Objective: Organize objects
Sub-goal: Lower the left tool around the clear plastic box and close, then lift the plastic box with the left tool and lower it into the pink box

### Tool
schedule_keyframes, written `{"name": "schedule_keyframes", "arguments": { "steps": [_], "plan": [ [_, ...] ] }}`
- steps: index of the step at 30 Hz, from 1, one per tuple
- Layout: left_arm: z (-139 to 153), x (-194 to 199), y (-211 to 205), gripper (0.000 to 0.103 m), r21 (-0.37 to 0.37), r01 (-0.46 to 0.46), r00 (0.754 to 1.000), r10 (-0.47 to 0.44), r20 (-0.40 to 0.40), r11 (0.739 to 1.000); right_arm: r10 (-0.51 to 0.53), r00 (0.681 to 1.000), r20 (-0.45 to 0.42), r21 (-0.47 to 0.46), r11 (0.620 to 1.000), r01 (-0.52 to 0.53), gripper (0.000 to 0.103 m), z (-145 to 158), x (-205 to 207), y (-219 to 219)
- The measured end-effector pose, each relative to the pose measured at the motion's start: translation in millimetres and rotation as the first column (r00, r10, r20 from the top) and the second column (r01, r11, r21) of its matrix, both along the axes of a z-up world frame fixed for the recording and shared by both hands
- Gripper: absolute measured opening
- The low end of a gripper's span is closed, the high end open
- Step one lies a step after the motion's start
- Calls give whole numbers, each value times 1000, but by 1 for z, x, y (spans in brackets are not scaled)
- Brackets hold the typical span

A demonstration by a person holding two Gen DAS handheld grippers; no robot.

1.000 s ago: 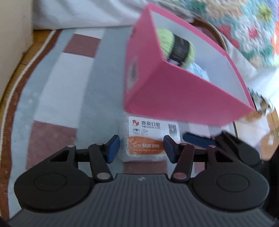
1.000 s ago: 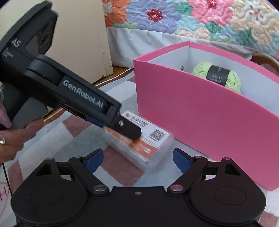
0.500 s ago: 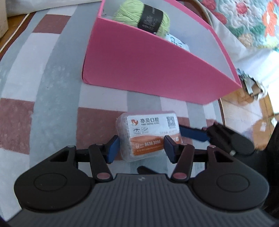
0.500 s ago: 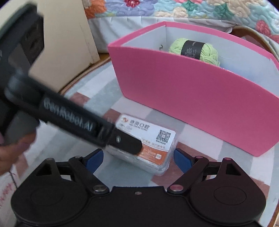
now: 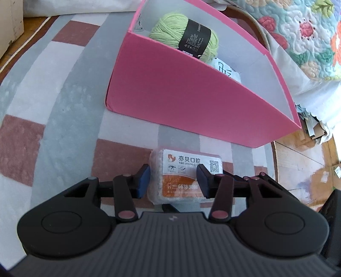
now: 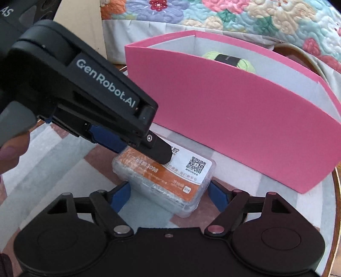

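On the checked rug [image 5: 64, 119], just in front of the pink box [image 5: 191, 100], lies a clear plastic case [image 5: 185, 176] with an orange-and-white label, flat, label up, its long axis running roughly along the box's near wall. The left hand-held gripper [image 5: 173, 178] straddles the case's short span, jaws closing, pads at its sides. The right hand-held gripper [image 6: 168, 197], wider, is also closing around one end, not yet touching. Green yarn [image 5: 185, 36] sits inside the box.

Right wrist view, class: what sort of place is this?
Probably a bedroom floor at home: a floral quilt hangs over a bed edge, a checked rug covers wooden flooring, and a pink box holds yarn.
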State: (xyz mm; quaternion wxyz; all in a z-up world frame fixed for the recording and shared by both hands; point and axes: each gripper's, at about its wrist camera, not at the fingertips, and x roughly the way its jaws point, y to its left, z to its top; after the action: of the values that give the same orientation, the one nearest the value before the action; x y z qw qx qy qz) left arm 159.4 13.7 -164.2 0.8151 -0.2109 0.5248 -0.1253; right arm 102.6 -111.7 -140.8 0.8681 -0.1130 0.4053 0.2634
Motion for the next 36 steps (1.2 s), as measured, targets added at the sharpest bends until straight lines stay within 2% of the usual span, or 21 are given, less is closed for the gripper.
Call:
{"name": "schedule_keyframes", "arguments": {
  "steps": [6,10,12,20,26,32,36],
  "plan": [
    [11,-14,-23,46,62,42,999,-44,30,997,-36,999,-18,-9,999,36,81,8,-9,-10],
    [28,-24,-35,46,110,81,994,-88,61,991,-35,999,15,-32,999,36,81,19,-18,-16],
    [37,-30,-37,46,111,93,993,-101,63,989,-33,999,25,-31,999,34,81,30,-23,-28],
    [68,-56,-37,46,81,113,990,-119,71,990,-30,998,58,-6,1000,30,81,61,-57,-31],
    [90,-67,-39,46,93,135,987,-142,79,986,-31,995,91,-24,999,34,81,81,-72,-28],
    [121,-73,-40,46,109,144,983,-154,97,984,-24,995,93,3,1000,23,81,109,-74,-32],
    [147,-70,-37,46,76,145,981,-153,117,986,-17,994,104,31,999,14,81,135,-69,-40]
  ]
}}
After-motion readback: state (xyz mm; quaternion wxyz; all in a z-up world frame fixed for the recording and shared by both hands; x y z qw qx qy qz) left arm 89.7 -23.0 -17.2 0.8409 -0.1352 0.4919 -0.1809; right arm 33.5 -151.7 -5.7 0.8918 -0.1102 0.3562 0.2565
